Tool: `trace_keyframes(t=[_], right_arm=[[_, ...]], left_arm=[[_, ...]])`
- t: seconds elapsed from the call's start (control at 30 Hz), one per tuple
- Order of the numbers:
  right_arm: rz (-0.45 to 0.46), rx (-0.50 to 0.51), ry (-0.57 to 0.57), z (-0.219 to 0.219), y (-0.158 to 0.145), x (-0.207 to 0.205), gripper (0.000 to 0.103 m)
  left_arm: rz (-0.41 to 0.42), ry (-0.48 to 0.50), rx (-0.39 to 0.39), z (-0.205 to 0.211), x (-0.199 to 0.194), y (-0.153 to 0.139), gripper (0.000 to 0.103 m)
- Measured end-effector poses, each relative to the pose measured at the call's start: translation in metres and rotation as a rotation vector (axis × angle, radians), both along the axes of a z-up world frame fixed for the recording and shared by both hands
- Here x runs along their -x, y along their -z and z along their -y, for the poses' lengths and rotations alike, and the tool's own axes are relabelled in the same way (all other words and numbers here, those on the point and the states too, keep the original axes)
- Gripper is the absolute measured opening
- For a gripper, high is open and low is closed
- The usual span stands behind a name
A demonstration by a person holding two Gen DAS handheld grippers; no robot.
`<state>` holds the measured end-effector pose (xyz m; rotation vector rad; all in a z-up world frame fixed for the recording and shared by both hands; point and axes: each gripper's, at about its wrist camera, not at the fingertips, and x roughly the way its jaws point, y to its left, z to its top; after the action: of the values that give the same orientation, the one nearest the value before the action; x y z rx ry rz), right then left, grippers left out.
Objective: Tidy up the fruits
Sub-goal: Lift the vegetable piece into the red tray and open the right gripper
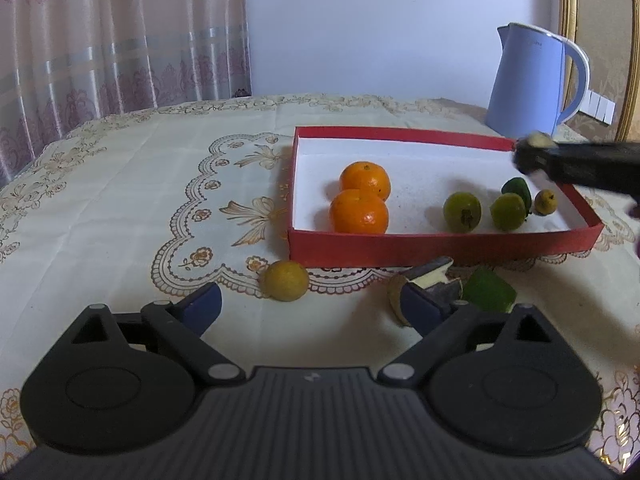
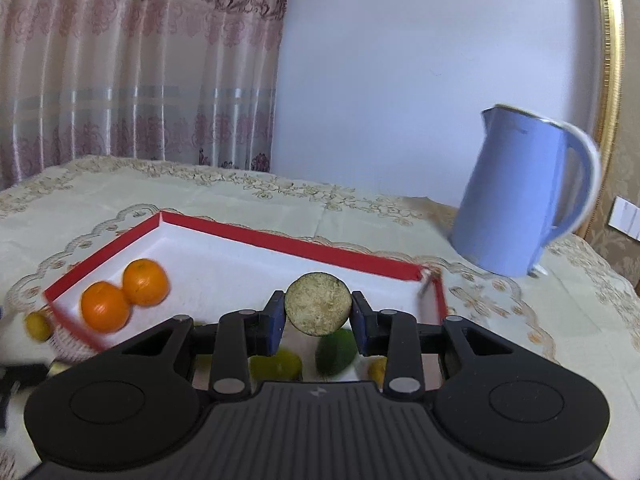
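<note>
A red box [image 1: 440, 246] with a white floor holds two oranges [image 1: 362, 196] on its left and several small green fruits [image 1: 462, 212] on its right. My right gripper [image 2: 318, 309] is shut on a round pale, rough-skinned fruit [image 2: 318, 303] above the box [image 2: 280, 238]. In the left wrist view that gripper [image 1: 526, 156] comes in from the right over the box's far right corner. My left gripper [image 1: 316, 306] stands open in front of the box with nothing between its fingers. A yellow fruit [image 1: 286, 286] lies just beyond them on the cloth.
A blue kettle [image 1: 528, 80] stands behind the box at the right. In front of the box lie a green fruit [image 1: 488, 292], a brownish fruit [image 1: 398, 298] and an unclear dark-and-white object [image 1: 434, 276]. A patterned cloth [image 1: 140, 200] covers the table; curtains hang at the left.
</note>
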<state>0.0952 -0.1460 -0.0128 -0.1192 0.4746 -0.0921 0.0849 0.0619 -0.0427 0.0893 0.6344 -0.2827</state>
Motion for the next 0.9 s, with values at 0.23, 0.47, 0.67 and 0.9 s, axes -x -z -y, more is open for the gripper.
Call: trace_keyframes(t=[0.23, 0.47, 0.67, 0.9], right_arm=[[-0.104, 0.003, 0.02, -0.002, 0.021, -0.065, 0.033], [-0.137, 0.011, 0.029, -0.004, 0.031, -0.082, 0.033], [-0.146, 0.021, 0.033, -0.007, 0.029, -0.083, 0.033], [-0.166, 0.011, 0.048, -0.009, 0.028, -0.09, 0.034]], left_arm=[[-0.01, 0.002, -0.01, 0.003, -0.002, 0.002, 0.096], [-0.018, 0.004, -0.013, 0.004, -0.003, 0.003, 0.095], [-0.018, 0.004, -0.013, 0.004, -0.004, 0.003, 0.095], [-0.018, 0.004, -0.013, 0.005, -0.003, 0.003, 0.095]])
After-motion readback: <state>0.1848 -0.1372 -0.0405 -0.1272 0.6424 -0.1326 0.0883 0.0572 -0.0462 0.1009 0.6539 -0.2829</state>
